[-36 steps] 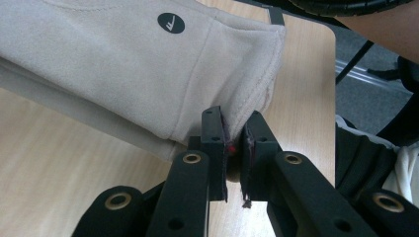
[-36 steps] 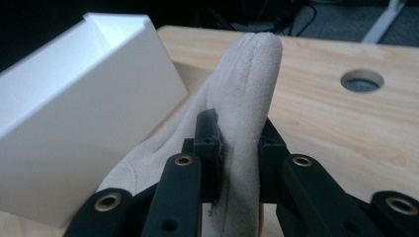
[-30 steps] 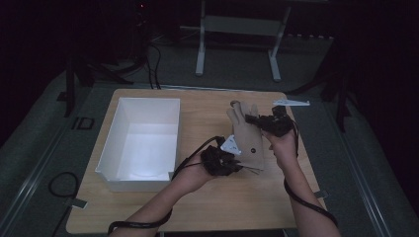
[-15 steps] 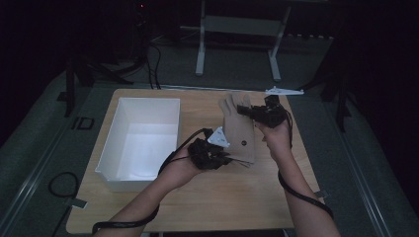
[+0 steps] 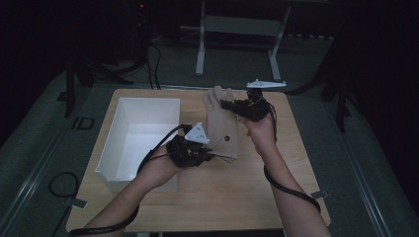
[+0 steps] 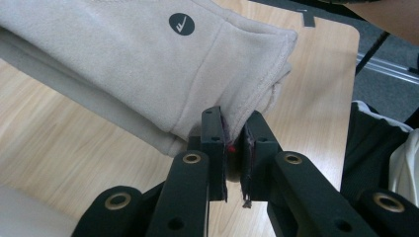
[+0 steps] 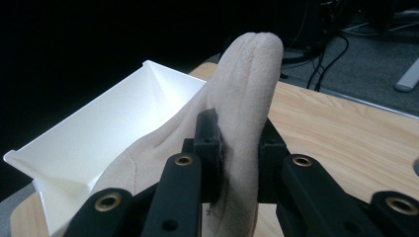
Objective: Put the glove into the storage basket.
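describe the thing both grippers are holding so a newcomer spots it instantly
On the light wooden table, right of the white rectangular plastic bin, a beige fleece glove hangs stretched between the two grippers. Its round black logo patch sets it apart.

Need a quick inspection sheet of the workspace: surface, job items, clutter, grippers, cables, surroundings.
Surface: wooden table, bare wood around the items.
Job's things: beige glove held between both grippers; white bin on the table's left, nothing seen inside.
Clutter: nothing seen.
Grippers: left gripper shut on the glove's cuff; right gripper shut on a glove finger.
Cables: black cable trails along each forearm.
Surroundings: dark room, grey floor, metal stand behind the table.
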Demonstrator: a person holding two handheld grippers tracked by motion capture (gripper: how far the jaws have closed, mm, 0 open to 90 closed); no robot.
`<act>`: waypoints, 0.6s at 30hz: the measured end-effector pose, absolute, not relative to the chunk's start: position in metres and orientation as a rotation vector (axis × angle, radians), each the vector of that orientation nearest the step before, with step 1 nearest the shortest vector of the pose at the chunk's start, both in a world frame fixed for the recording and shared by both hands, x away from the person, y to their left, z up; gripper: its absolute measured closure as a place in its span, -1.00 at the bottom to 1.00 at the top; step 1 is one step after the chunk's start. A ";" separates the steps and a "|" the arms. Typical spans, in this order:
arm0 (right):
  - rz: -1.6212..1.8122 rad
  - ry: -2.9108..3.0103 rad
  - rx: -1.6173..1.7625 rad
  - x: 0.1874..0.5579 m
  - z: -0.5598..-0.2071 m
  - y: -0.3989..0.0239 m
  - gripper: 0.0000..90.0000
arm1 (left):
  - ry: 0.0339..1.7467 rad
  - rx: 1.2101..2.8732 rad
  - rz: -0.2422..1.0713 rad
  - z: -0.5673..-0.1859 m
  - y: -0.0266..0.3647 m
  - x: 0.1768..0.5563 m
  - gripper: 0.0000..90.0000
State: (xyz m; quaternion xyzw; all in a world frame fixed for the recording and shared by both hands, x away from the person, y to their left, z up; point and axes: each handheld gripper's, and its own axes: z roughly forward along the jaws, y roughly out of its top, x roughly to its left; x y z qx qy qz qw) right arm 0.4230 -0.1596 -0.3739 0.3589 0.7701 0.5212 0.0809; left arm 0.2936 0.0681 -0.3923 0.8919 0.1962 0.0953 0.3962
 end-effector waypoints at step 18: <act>1.597 2.379 0.982 0.425 -0.367 -0.089 0.73 | 0.621 2.239 0.303 -0.387 0.136 0.278 0.84</act>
